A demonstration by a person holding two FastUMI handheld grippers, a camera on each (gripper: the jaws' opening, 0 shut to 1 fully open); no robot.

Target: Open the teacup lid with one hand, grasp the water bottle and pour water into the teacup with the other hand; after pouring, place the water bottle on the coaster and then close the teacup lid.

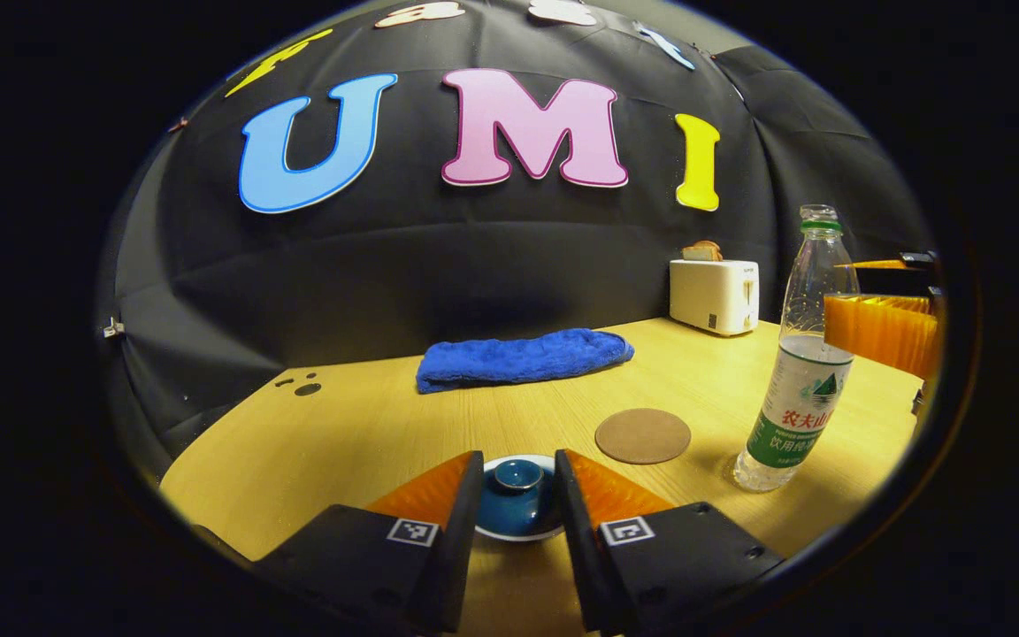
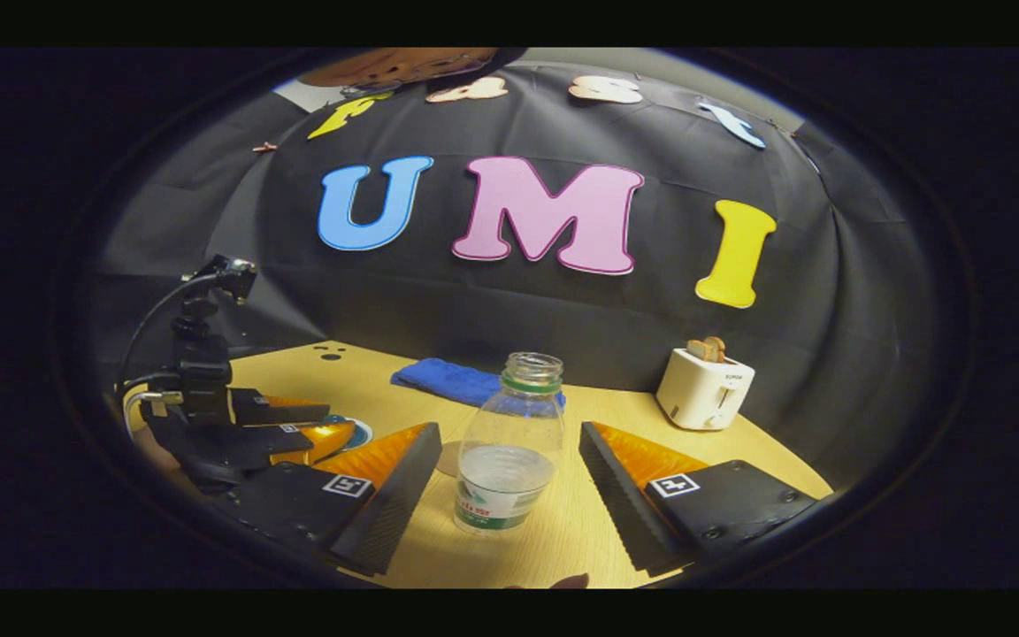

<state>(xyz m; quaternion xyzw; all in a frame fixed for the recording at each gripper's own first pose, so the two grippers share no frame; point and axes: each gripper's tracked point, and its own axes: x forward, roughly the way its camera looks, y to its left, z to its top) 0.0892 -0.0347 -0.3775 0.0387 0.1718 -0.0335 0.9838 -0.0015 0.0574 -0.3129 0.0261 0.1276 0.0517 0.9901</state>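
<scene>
The left gripper view shows one coaster (image 1: 643,435) bare on the surface (image 1: 368,433), near one uncapped bottle (image 1: 797,372). The left gripper (image 1: 518,495) is spread wide around the lidded teacup (image 1: 517,500), apparently not touching it. In the right gripper view, the right gripper (image 2: 509,487) gapes around the bottle (image 2: 509,460), untouched; one toaster (image 2: 705,389) and one towel (image 2: 452,380) sit behind.
</scene>
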